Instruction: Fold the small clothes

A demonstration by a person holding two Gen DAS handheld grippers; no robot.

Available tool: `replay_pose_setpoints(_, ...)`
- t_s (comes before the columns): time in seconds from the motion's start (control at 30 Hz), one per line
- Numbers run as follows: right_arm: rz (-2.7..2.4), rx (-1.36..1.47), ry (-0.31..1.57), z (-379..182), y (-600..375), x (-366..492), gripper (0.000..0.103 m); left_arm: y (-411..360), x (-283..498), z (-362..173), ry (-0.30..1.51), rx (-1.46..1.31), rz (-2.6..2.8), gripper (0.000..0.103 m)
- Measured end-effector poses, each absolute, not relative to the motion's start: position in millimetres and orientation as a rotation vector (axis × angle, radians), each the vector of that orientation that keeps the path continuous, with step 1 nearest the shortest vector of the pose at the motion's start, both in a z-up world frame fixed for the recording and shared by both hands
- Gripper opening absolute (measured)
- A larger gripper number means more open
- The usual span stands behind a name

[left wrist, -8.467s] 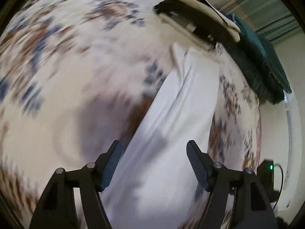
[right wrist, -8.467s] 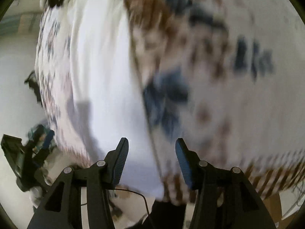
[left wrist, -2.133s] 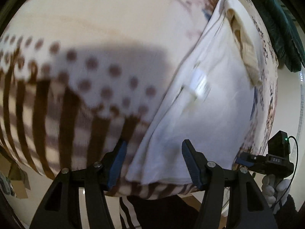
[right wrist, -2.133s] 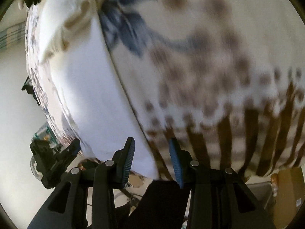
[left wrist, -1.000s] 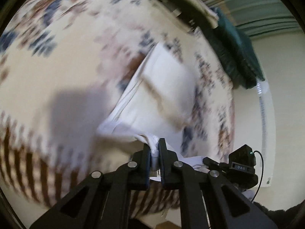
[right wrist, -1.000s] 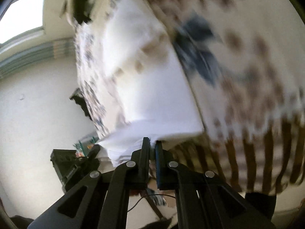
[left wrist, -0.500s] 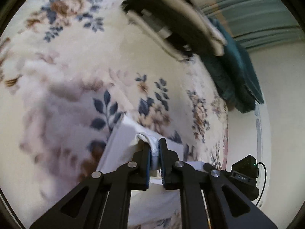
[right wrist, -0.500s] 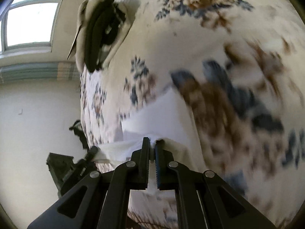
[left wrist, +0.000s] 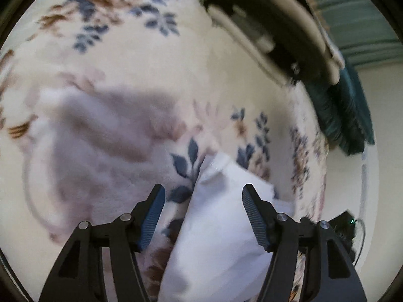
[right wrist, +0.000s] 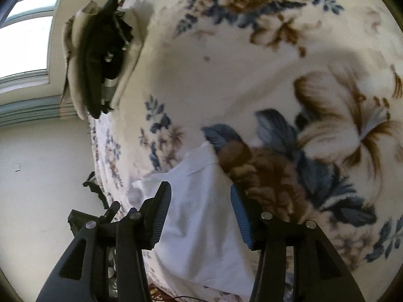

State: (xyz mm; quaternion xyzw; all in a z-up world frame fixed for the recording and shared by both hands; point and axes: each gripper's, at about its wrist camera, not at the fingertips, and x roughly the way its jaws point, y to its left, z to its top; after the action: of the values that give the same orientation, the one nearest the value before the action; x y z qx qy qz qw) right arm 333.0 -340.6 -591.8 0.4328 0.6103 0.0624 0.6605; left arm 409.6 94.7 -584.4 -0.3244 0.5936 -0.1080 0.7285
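Fingers: left gripper (left wrist: 203, 216) and right gripper (right wrist: 200, 212) both opening, pads clear of the shirt (left wrist: 221, 226), which lies folded mid-blanket (left wrist: 151, 80), apparently just laid down to set the fold.

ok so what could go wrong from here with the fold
1. Both tongs, left and right, are opening over the white garment, so the freshly folded layer could spring back or slide open.
2. Its far edge looks uneven and bunched; leaving it may set a crooked fold.
3. The fuzzy floral blanket underneath could drag the cloth during smoothing.
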Motion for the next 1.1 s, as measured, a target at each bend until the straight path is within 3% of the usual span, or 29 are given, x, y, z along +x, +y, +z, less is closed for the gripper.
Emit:
replay_pose_setpoints(0.13,0.137,0.975,1.436,-613,-338,348,0.052,76,422,-598,1.339,-0.584,-0.244,0.059)
replay_pose_setpoints(0.17,0.139,0.973,1.435,-616,-337,353,0.052,72,426,-598,1.327,-0.564,-0.265,0.05)
replay_pose_setpoints(0.2,0.148,0.964,1.409,-614,-336,358,0.041,70,427,-596,1.316,-0.558,-0.281,0.035)
replay_pose_setpoints(0.23,0.138,0.935,1.381,-609,-335,363,0.007,67,430,-595,1.309,-0.55,-0.308,0.005)
replay_pose_setpoints(0.47,0.073,0.878,1.345,-597,-328,385,0.005,79,438,-588,1.251,-0.611,-0.303,0.004)
replay_pose_setpoints(0.7,0.047,0.781,1.43,-611,-320,392,0.005,98,436,-600,1.317,-0.725,-0.289,0.009)
replay_pose_setpoints(0.77,0.062,0.813,1.453,-611,-324,385,0.01,101,429,-595,1.334,-0.714,-0.277,0.024)
replay_pose_setpoints(0.8,0.078,0.838,1.458,-610,-328,378,0.019,104,421,-590,1.334,-0.713,-0.28,0.03)
replay_pose_setpoints(0.83,0.093,0.858,1.461,-606,-332,369,0.035,107,410,-583,1.322,-0.713,-0.286,0.037)
replay_pose_setpoints(0.9,0.122,0.879,1.467,-600,-339,346,0.051,110,383,-572,1.316,-0.723,-0.304,0.044)
replay_pose_setpoints(1.1,0.194,0.863,1.611,-608,-334,273,0.051,93,308,-587,1.426,-0.76,-0.328,0.044)
